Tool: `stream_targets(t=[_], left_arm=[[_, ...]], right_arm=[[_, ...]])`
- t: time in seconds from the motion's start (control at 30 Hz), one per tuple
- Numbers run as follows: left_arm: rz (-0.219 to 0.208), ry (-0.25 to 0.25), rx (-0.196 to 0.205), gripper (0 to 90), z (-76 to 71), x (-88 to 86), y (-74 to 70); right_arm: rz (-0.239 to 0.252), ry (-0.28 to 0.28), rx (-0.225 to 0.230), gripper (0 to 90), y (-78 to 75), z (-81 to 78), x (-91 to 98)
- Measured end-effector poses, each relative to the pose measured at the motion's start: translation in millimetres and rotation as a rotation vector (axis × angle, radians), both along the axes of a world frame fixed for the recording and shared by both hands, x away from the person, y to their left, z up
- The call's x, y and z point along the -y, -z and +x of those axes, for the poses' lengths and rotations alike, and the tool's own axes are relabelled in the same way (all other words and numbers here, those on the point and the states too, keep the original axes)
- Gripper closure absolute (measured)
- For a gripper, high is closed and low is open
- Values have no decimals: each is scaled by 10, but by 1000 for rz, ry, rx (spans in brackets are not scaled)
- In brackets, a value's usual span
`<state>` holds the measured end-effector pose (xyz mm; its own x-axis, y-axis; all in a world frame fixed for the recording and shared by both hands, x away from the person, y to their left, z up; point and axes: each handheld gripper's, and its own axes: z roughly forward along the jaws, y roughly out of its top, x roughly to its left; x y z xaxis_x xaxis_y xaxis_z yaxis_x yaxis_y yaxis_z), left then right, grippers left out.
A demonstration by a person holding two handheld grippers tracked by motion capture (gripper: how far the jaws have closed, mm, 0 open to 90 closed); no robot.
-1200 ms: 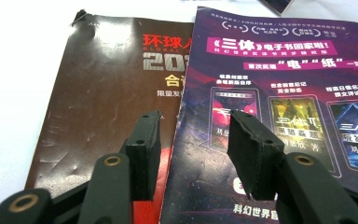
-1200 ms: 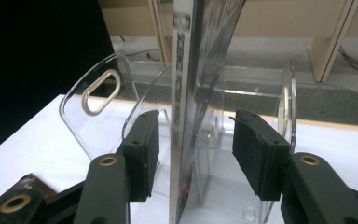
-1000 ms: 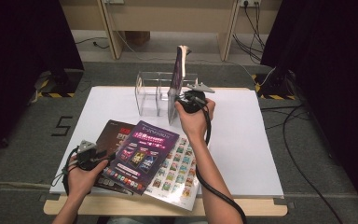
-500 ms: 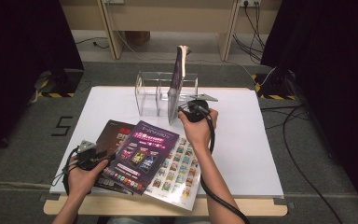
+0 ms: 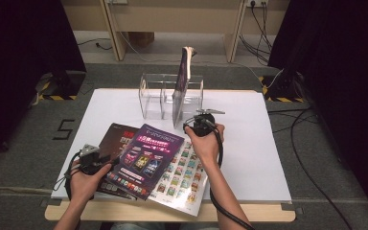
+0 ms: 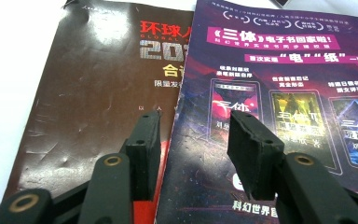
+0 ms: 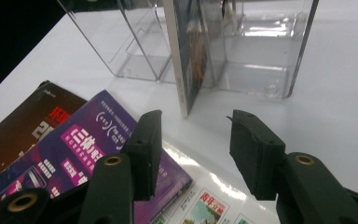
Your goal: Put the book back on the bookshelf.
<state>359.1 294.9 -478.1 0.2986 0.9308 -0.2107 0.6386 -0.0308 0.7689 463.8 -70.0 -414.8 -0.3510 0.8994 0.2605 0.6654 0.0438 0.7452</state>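
Since the earlier frames the right gripper [image 5: 202,120] has come down and nearer, away from the upright magazine [image 5: 181,86] and toward the table [image 5: 268,158], and its jaws have just been closing a little with nothing between them; they stand apart now, hovering over the bare white surface just near of the magazine's lower corner. In the right gripper view, that magazine [image 7: 189,56] stands on edge in the clear acrylic rack [image 7: 261,51], slotted beside a divider, its bottom corner poking out toward the jaws without touching them. The rack [image 5: 153,98] sits at the far middle of the table. The left gripper [image 5: 90,158] has kept its place at the near left, resting at the near edge of the fanned stack of magazines. Its jaws are apart too, and in the left gripper view they straddle the seam where the purple magazine [image 6: 279,93] overlaps the dark brown magazine [image 6: 98,102]; whether the pads touch the covers I cannot tell. In the high view the purple magazine [image 5: 146,155] lies on top in the middle of the fan, the dark brown magazine [image 5: 115,139] under it to the left, and a pale magazine with a grid of small pictures [image 5: 184,179] under it to the right, near the table's near edge.
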Motion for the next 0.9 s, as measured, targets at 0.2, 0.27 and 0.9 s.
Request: stream_targets(t=[0.2, 0.27, 0.9], left_arm=[[-19, -12, -6, 545, 12, -26, -3], [-22, -13, -11, 548, 7, -33, 10], [-43, -1, -40, 549, -18, -52, 68]], right_arm=[[24, -11, -54, 561, 89, -10, 21], [35, -17, -82, 565, 154, -11, 28], [37, -39, -210, 558, 360, 79, -149]])
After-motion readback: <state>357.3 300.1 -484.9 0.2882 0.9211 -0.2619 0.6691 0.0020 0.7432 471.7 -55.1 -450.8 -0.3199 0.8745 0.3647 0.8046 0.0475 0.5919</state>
